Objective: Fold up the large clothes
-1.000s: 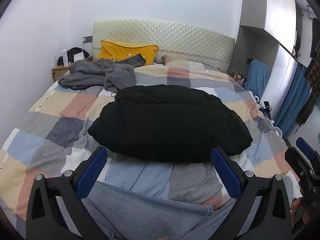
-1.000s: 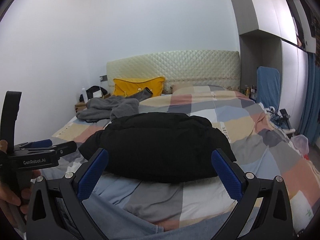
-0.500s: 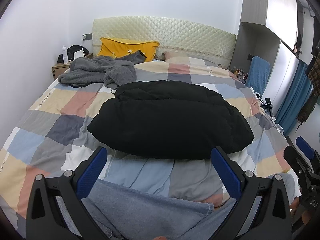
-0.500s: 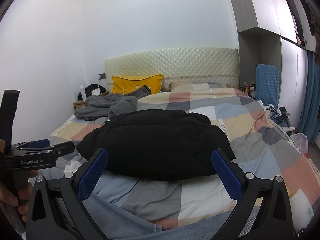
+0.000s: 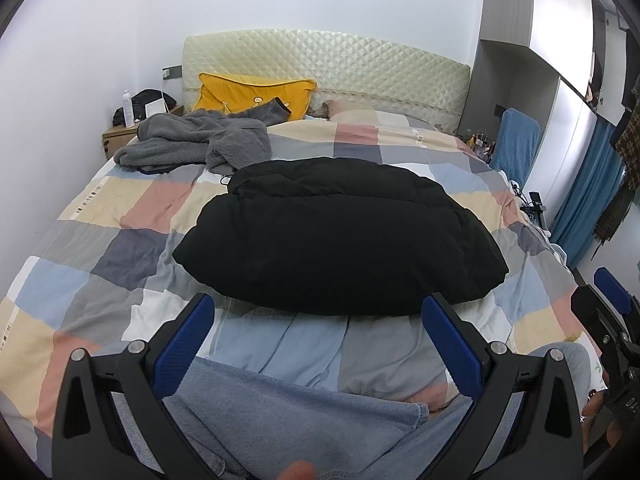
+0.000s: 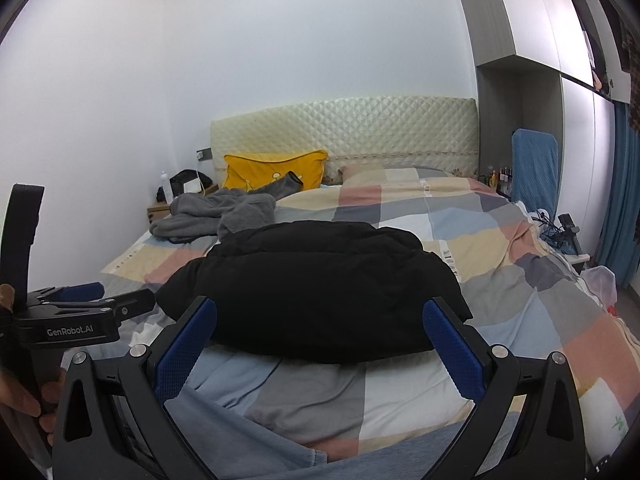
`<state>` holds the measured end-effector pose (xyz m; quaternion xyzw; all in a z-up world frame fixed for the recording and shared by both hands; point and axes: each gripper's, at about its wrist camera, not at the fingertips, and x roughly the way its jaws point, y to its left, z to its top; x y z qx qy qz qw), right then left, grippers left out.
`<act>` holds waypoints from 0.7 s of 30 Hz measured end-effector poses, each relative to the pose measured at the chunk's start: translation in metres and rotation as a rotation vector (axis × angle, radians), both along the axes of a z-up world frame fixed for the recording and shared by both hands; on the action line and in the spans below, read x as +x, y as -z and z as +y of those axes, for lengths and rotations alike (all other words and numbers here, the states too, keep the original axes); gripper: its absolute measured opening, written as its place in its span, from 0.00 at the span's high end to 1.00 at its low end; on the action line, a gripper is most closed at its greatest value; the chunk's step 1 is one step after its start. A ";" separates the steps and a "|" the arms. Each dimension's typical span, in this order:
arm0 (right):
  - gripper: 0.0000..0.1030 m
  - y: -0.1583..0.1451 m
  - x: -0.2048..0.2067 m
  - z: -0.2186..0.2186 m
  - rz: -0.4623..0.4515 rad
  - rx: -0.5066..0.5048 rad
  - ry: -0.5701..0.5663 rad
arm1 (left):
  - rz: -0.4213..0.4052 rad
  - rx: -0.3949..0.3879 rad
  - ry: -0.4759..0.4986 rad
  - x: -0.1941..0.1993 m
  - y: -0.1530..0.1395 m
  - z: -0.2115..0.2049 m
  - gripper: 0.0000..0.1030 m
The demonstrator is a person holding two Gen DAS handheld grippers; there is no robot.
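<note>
A black puffy jacket (image 5: 340, 236) (image 6: 316, 288) lies folded into a thick bundle in the middle of the bed with the checked quilt (image 5: 132, 256) (image 6: 532, 292). My left gripper (image 5: 320, 320) hangs open above the bed's near edge, short of the jacket, holding nothing. My right gripper (image 6: 320, 324) is open too, just in front of the jacket's near edge, with nothing in it. A crumpled grey fleece garment (image 5: 192, 144) (image 6: 216, 212) lies at the far left of the bed.
A yellow pillow (image 5: 252, 94) leans on the quilted headboard (image 6: 360, 128). A nightstand (image 5: 120, 136) with a bottle stands at the far left. A blue chair back (image 6: 534, 168), a wardrobe and blue curtains (image 5: 588, 192) line the right side. Grey-blue cloth (image 5: 300, 412) lies under the grippers.
Both grippers rose and tilted slightly, so the bed and jacket sit a little lower in view. The jacket has not moved.
</note>
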<state>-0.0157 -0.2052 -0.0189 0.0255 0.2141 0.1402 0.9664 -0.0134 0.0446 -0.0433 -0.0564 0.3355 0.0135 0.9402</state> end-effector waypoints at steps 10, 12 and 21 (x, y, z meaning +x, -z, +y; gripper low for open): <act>0.00 -0.001 0.001 0.001 0.003 0.001 -0.003 | -0.002 0.005 -0.008 -0.001 0.002 0.002 0.00; 0.00 0.000 0.001 0.000 0.001 0.003 -0.003 | -0.001 0.006 -0.016 -0.001 0.002 0.004 0.00; 0.00 0.000 0.000 0.001 0.001 0.005 -0.003 | 0.000 0.007 -0.010 -0.004 0.001 0.004 0.00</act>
